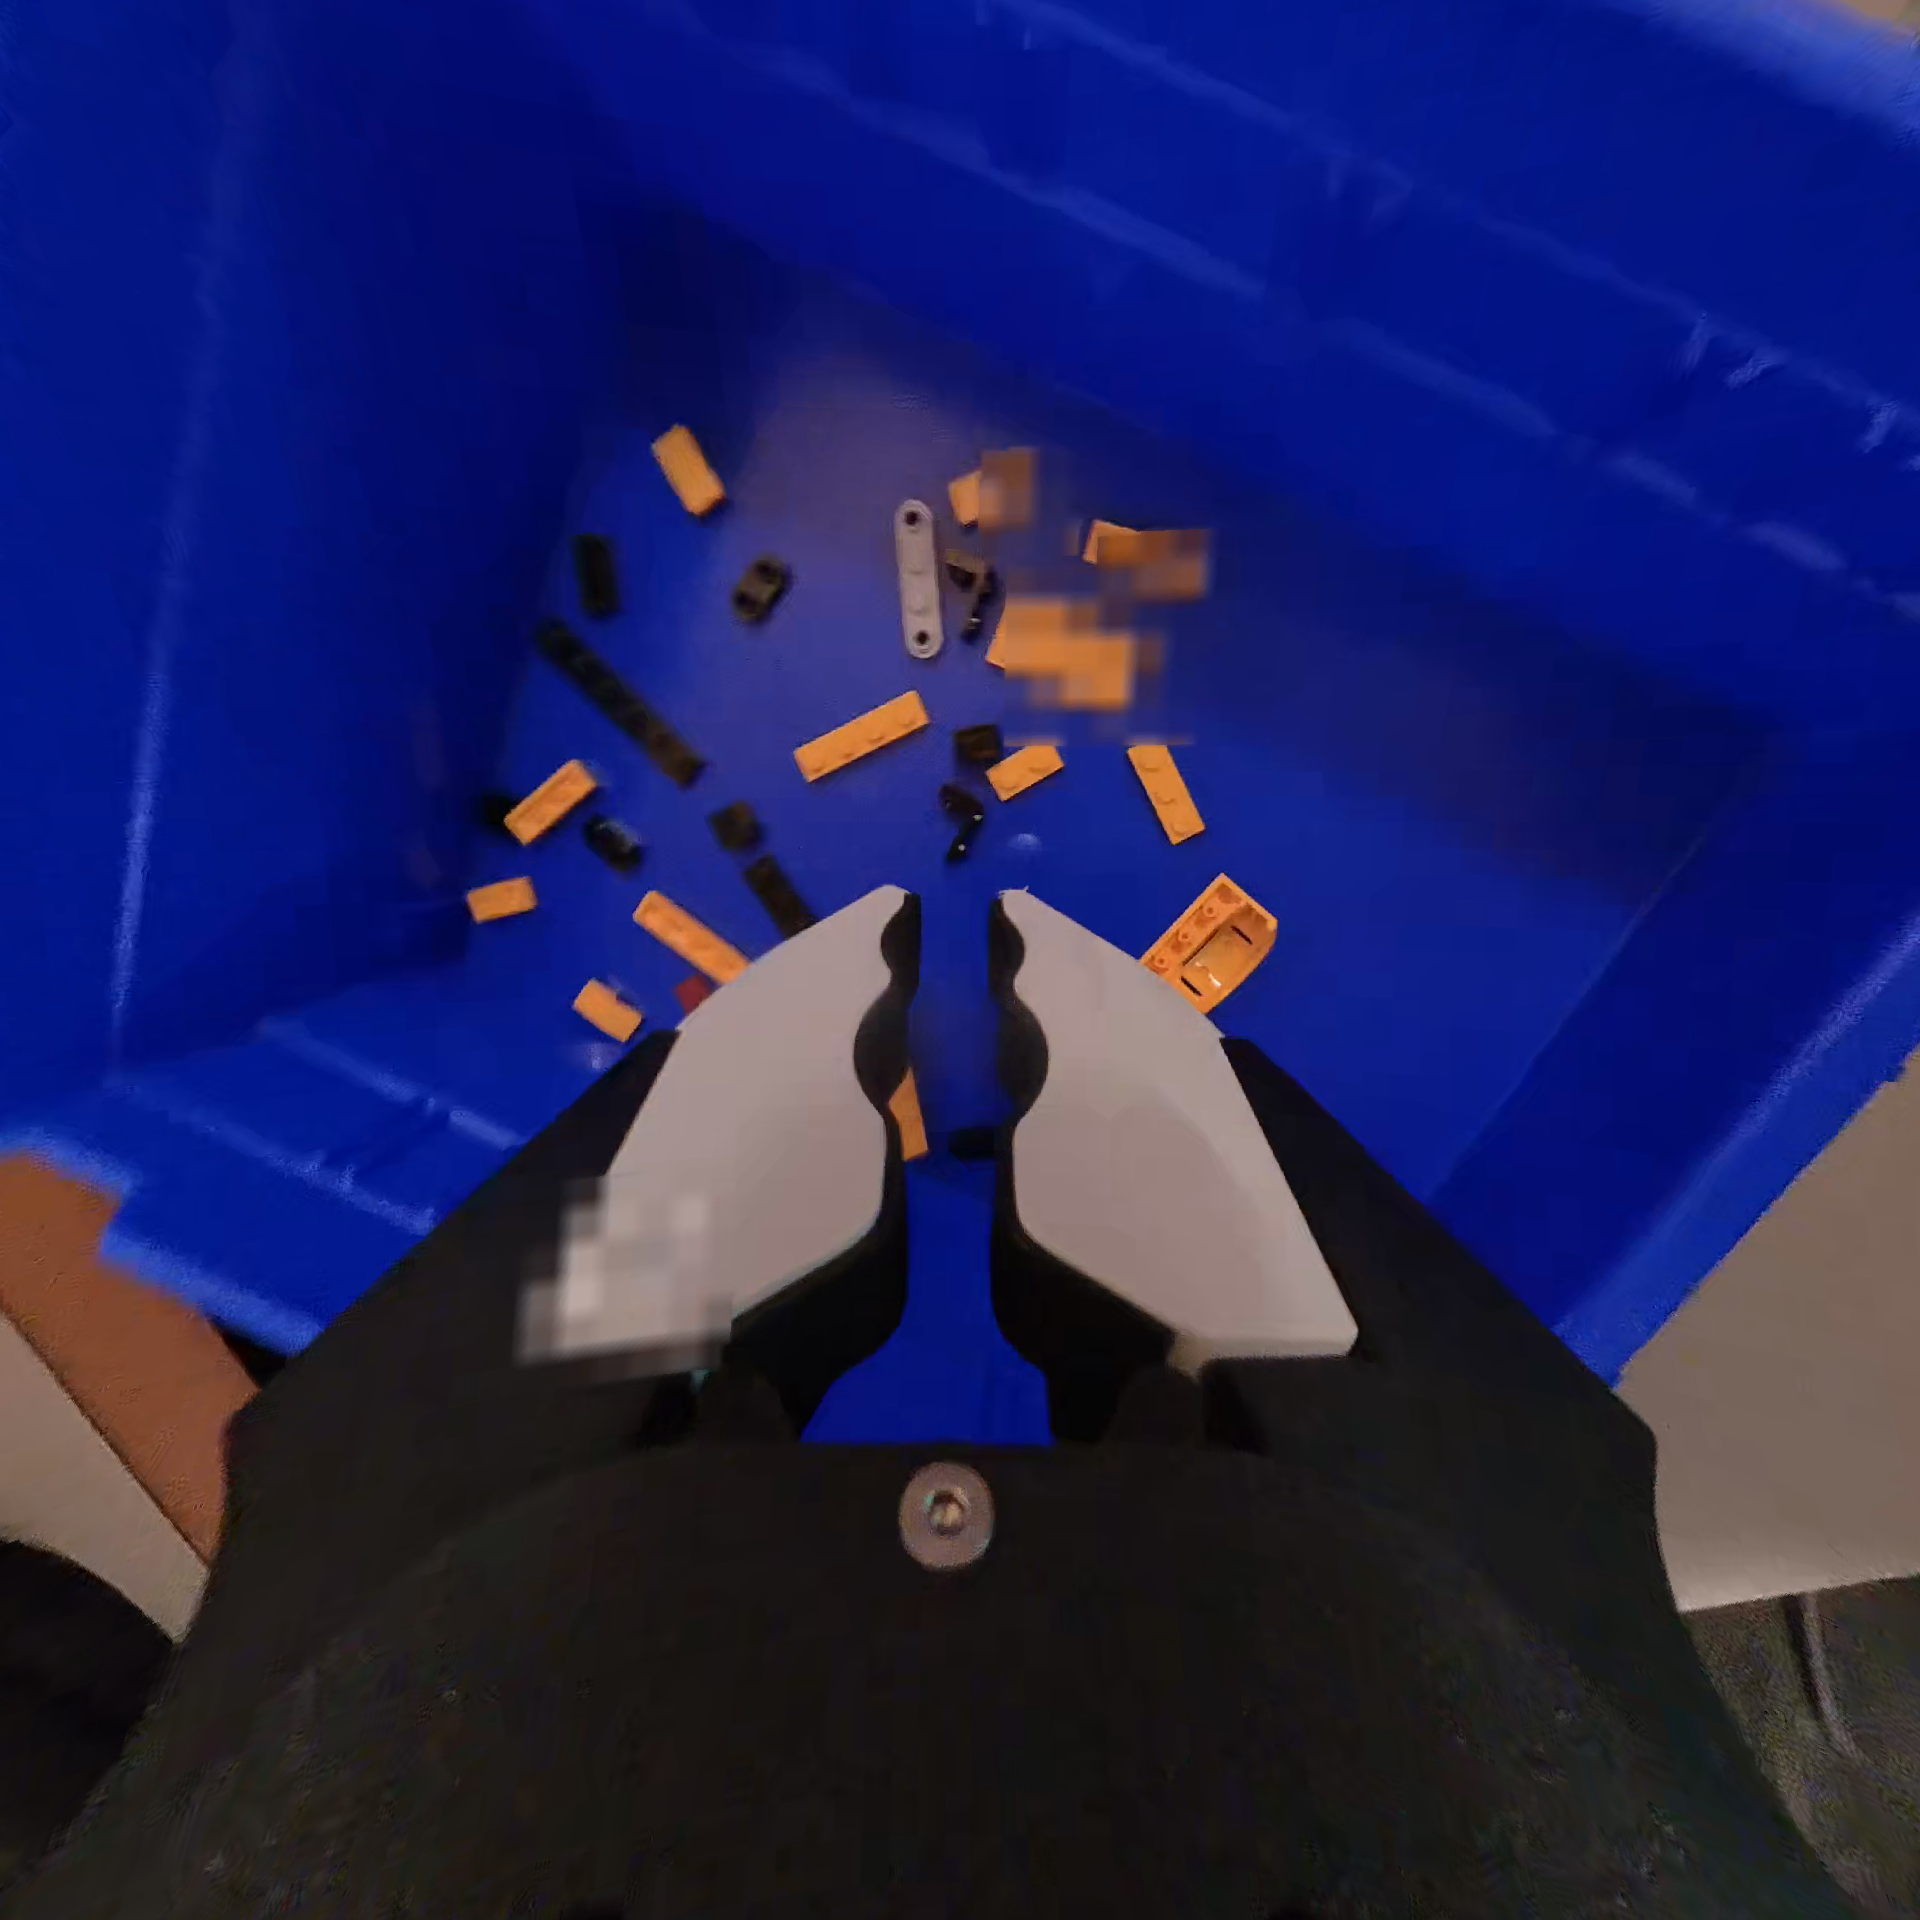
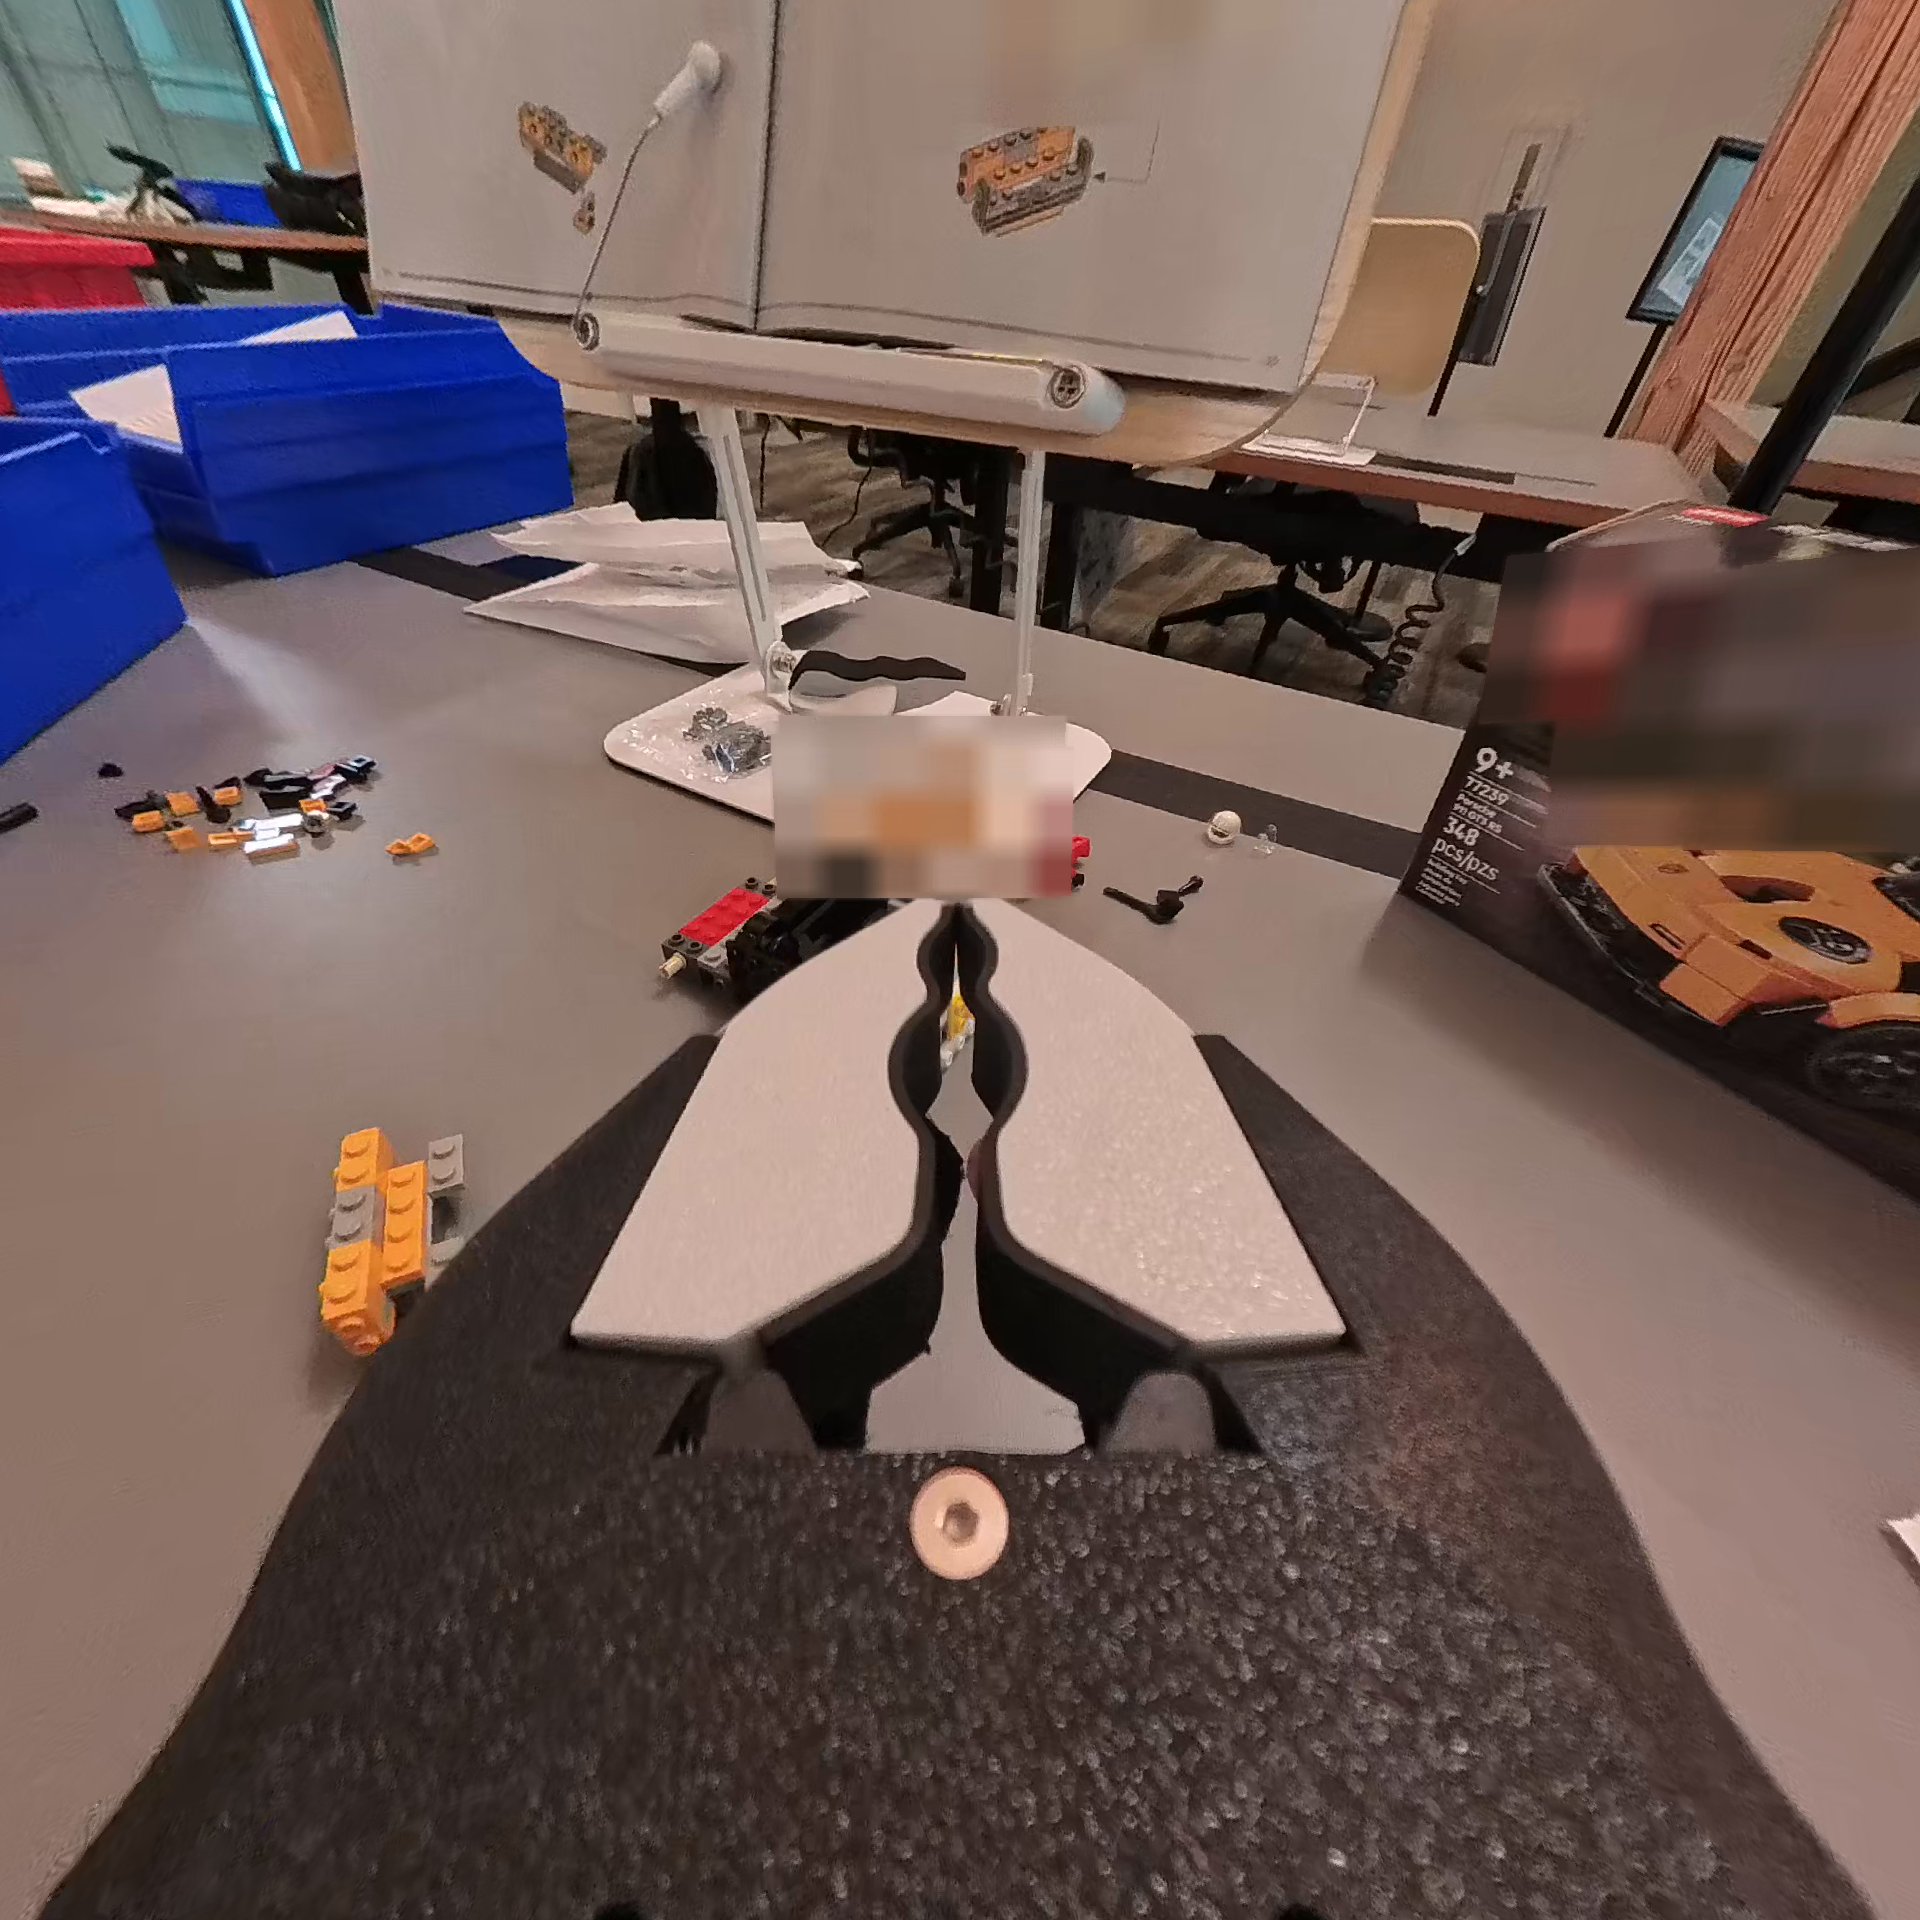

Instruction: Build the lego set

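**Early in the build, left side picking parts**

The build looks well short of done. On the grey counter [image 2: 260, 1039] an open instruction booklet [image 2: 831, 177] stands on a stand, and the set's box [image 2: 1662, 935] lies to the right. A red-and-black chassis section [image 2: 727, 930] sits ahead, partly hidden by a mosaic patch. A small orange-and-grey sub-assembly [image 2: 384, 1236] lies apart to the left, and loose small pieces [image 2: 249, 810] are scattered farther off.

The left hand-held gripper [image 1: 954, 899] points down into a blue bin [image 1: 1455, 416], its jaws slightly spread and empty above scattered orange plates [image 1: 860, 736] and black pieces.

The right hand-held gripper [image 2: 956, 912] is held low over the counter, aimed at the chassis, its jaws pressed nearly together at the tips. Whether it pinches anything I cannot tell.
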The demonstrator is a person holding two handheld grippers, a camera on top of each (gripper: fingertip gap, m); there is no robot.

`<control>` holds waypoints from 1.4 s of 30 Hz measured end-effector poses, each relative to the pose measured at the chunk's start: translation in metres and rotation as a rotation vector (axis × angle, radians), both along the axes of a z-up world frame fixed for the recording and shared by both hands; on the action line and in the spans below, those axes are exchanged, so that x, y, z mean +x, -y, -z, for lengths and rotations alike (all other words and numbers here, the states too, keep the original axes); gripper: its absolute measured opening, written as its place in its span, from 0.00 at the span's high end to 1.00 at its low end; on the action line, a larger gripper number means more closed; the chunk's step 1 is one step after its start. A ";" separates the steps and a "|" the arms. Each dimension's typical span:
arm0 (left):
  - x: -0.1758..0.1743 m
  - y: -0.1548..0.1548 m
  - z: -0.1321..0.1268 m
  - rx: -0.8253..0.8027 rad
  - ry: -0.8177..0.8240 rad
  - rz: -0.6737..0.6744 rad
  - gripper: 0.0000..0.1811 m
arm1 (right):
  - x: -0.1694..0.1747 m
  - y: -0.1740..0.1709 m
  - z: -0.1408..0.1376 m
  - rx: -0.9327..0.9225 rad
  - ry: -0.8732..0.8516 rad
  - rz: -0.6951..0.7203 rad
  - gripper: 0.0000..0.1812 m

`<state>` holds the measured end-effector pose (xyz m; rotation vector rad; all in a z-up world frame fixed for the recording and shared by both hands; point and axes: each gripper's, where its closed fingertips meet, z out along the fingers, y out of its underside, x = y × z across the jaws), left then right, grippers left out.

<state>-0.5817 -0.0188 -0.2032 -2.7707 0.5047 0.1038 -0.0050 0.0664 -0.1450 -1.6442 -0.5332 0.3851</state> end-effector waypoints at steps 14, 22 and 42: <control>0.001 -0.004 0.039 -0.277 -0.119 0.154 0.98 | 0.002 -0.002 0.006 -0.019 0.005 -0.003 1.00; 0.186 0.009 -0.084 0.139 0.171 0.513 0.98 | 0.003 -0.001 0.003 -0.010 -0.013 -0.012 1.00; 0.421 0.013 0.048 -0.063 0.098 0.937 0.98 | 0.004 0.003 -0.003 0.009 -0.018 -0.018 1.00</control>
